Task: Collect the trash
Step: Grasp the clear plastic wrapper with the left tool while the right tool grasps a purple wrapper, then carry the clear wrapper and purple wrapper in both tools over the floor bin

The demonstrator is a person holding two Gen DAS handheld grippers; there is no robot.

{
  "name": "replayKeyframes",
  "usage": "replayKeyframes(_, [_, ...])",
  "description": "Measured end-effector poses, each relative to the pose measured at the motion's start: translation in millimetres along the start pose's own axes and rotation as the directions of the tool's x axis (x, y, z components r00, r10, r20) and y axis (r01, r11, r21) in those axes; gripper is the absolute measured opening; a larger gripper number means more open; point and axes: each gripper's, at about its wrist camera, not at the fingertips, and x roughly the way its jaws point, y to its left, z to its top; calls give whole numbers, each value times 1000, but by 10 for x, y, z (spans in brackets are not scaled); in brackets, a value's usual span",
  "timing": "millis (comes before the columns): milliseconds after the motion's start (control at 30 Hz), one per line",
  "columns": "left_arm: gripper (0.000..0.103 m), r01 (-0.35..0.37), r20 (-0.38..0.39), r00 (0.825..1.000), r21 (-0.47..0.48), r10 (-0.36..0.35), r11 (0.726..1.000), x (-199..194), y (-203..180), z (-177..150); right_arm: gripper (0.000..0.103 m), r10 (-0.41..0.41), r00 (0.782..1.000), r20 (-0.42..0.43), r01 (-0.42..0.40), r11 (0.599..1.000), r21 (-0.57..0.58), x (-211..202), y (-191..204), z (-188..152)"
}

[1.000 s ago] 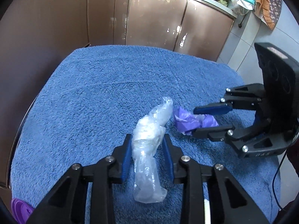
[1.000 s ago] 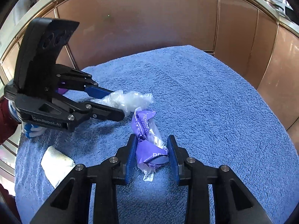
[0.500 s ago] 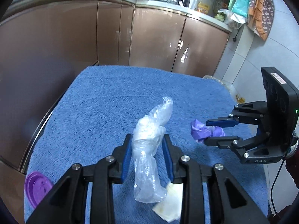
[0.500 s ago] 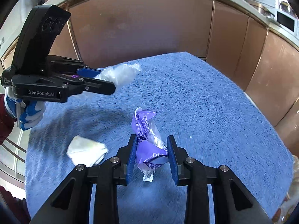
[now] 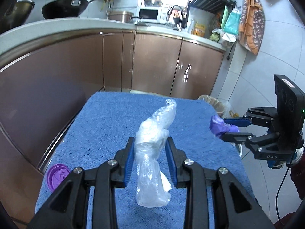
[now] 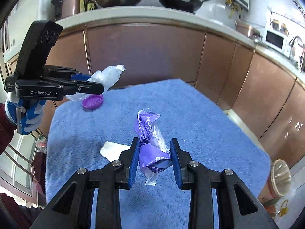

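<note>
My left gripper (image 5: 149, 148) is shut on a crumpled clear plastic bag (image 5: 152, 143), held well above the blue towel (image 5: 106, 126). From the right wrist view the same bag (image 6: 106, 76) sticks out of the left gripper (image 6: 95, 85) at upper left. My right gripper (image 6: 154, 152) is shut on a crumpled purple wrapper (image 6: 150, 145), also lifted off the towel. In the left wrist view that wrapper (image 5: 219, 126) shows in the right gripper (image 5: 222, 128) past the table's right edge.
A purple lid (image 5: 58, 176) (image 6: 92, 101) and a white paper scrap (image 6: 112, 149) (image 5: 165, 182) lie on the towel. A lined bin (image 5: 210, 103) (image 6: 279, 177) stands on the floor past the table's far corner. Brown cabinets (image 5: 152, 63) ring the table. A gloved hand (image 6: 28, 116) grips the left tool.
Both grippers have risen off the towel with their trash, the right one drawing apart toward the table's right edge. The counter, the purple lid and the bin came into view.
</note>
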Motion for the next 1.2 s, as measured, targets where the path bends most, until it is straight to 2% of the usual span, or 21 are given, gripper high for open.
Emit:
replayKeyframes(167, [30, -10, 42, 999, -3, 10, 1000, -297, -147, 16, 32, -28, 998, 60, 29, 1000, -3, -426, 116, 27])
replayKeyframes(433, [30, -16, 84, 996, 1, 16, 1000, -641, -361, -23, 32, -52, 990, 134, 52, 999, 10, -879, 198, -1])
replayKeyframes(700, [30, -5, 111, 994, 26, 2, 1000, -803, -652, 36, 32, -80, 976, 205, 72, 996, 44, -1256, 148, -41])
replayKeyframes(933, [30, 28, 95, 995, 56, -33, 998, -662, -946, 139, 32, -107, 966, 234, 87, 992, 94, -1403, -10, -150])
replayKeyframes(1200, [30, 97, 26, 995, 75, -99, 993, -143, -1335, 224, 32, -143, 961, 238, 99, 978, 186, -1410, -381, -358])
